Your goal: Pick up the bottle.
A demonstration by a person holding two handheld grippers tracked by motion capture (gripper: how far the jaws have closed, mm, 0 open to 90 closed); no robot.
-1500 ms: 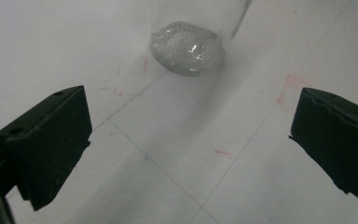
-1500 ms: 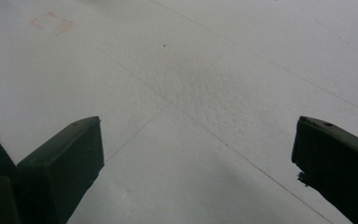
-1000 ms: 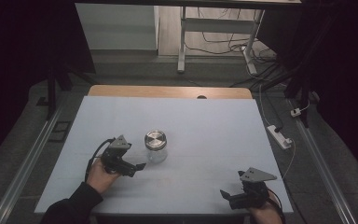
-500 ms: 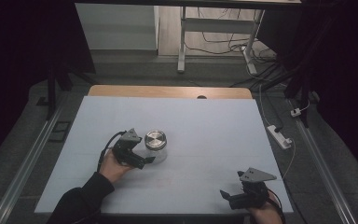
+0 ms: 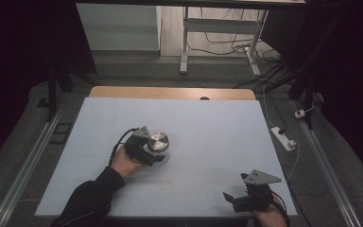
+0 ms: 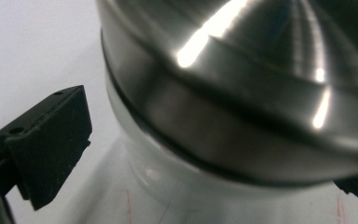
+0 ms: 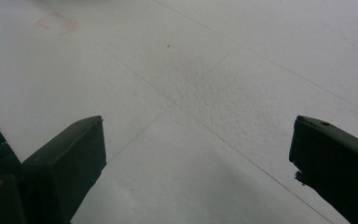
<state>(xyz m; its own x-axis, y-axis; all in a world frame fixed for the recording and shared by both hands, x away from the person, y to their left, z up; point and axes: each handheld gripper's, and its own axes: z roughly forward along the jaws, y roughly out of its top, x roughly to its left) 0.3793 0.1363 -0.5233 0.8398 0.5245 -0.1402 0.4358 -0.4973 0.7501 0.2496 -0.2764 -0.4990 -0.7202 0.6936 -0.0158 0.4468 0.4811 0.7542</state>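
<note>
Left tool (image 5: 157, 152): jaws spread on either side of the jar (image 5: 158, 146), not clamped; in the left gripper view a gap shows between the one visible jaw and the glass. Jar stands upright, steel lid (image 6: 242, 79) on, left of centre on the bench (image 5: 208, 118). Right tool (image 5: 232, 198): released, jaws wide with bare bench between them, at the near right edge, well apart from the jar.

jar lid (image 6: 261, 93): glossy brushed metal | jar (image 6: 177, 186): clear glass | table (image 7: 205, 93): matt, grainy white
</note>
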